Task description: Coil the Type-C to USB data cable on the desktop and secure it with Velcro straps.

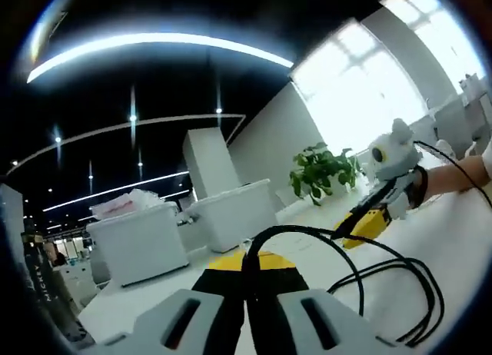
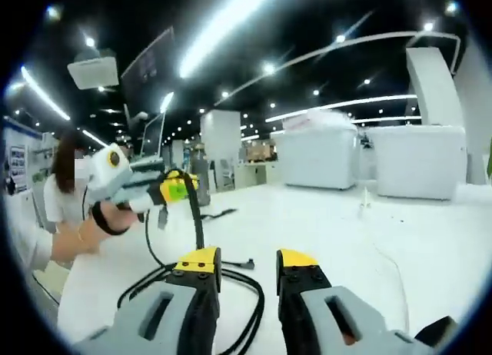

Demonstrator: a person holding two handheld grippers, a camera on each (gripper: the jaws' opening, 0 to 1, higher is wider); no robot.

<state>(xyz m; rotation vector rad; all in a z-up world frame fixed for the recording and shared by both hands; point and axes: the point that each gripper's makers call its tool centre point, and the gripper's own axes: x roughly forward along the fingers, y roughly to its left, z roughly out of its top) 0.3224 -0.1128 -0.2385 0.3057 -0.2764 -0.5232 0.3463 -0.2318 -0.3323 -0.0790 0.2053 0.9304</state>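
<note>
While the left claw (image 1: pixel 247 282) pinches the cable (image 1: pixel 400 282) (black), loops trail rightward.

The cable (image 1: pixel 384 270) looked smooth, black and rubbery; the white bench (image 2: pixel 369 240) was glossy; the bins (image 1: pixel 138 243) were matt plastic.

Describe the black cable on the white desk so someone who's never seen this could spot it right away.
Start at the wide white desk with big white bins along its far side. Near the front edge, by the right hand-held gripper, lies the black cable, looping on the desktop and rising to the left hand-held gripper, which pinches it. It is the thin dark looping line on the pale surface.
</note>
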